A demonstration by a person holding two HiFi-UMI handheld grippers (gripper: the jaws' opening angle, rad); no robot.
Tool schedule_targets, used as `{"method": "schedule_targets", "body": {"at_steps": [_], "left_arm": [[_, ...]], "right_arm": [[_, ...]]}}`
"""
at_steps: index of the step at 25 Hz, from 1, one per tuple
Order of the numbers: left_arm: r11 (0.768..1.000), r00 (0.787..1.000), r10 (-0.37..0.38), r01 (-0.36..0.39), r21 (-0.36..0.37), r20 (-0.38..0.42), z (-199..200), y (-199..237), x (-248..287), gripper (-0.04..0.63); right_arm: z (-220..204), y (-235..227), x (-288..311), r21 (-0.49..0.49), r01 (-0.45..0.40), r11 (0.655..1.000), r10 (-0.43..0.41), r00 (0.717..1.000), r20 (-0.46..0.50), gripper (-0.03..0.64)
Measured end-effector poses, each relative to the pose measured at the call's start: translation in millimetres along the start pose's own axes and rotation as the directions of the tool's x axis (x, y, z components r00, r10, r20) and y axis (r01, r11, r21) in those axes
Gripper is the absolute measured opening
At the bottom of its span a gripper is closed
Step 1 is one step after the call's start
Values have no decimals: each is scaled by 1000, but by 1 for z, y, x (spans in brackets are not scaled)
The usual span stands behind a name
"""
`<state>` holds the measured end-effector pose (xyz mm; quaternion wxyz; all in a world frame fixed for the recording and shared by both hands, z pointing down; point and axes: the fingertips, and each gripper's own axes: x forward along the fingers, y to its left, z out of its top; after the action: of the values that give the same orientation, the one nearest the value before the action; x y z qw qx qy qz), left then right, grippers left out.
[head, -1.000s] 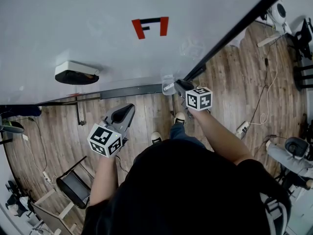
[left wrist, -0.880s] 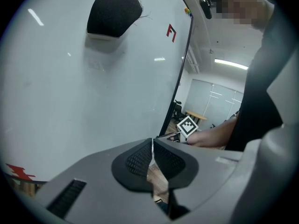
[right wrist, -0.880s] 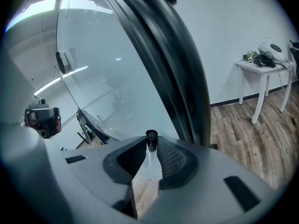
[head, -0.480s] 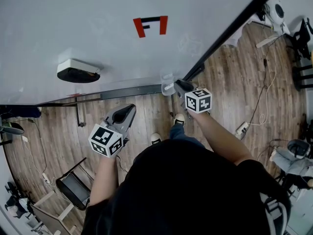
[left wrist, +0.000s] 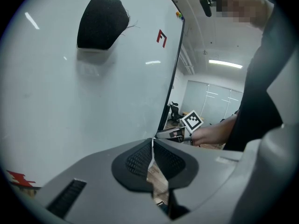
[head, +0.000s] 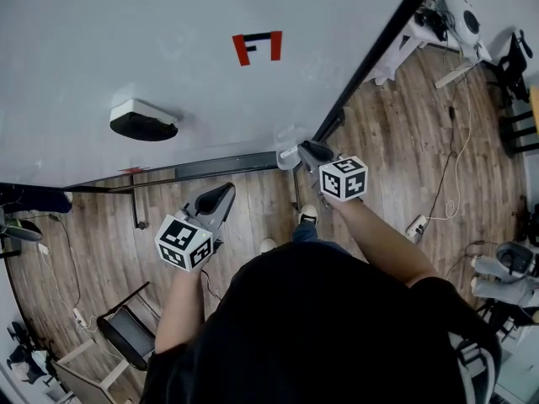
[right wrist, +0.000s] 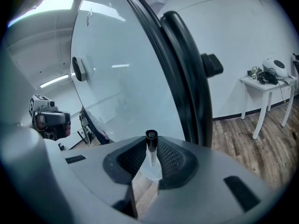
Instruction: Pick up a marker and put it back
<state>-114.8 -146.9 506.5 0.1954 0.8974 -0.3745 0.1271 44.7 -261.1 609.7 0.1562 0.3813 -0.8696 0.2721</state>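
Observation:
A white marker (right wrist: 151,155) with a black cap stands upright between the pads of my right gripper (right wrist: 150,161), which is shut on it. In the head view this gripper (head: 296,152) holds the marker (head: 288,151) at the right end of the whiteboard's ledge (head: 223,167), close to the board's black frame (head: 370,57). My left gripper (head: 221,194) hangs lower left, away from the board. Its pads (left wrist: 140,160) meet at the tip with nothing between them.
The whiteboard (head: 126,32) carries a black eraser (head: 143,121) and a red mark (head: 258,47). On the wooden floor stand a chair (head: 126,326) at the lower left and a white table (right wrist: 267,85) with gear at the far right. Cables lie on the right.
The head view has shifted a little to the right along the board. Both grippers keep nearly the same places, and the marker stays in the right gripper.

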Motion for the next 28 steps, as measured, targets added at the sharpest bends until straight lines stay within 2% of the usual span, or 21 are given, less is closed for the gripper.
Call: {"method": "schedule_targets", "body": {"at_steps": [14, 28], "left_arm": [[998, 999, -35, 34, 47, 23, 8, -19, -10, 15], [995, 997, -79, 78, 62, 17, -3, -42, -14, 15]], "right_arm": [[47, 43, -65, -103, -18, 995, 31, 992, 121, 64], [43, 54, -123, -105, 22, 994, -3, 983, 182, 64]]}}
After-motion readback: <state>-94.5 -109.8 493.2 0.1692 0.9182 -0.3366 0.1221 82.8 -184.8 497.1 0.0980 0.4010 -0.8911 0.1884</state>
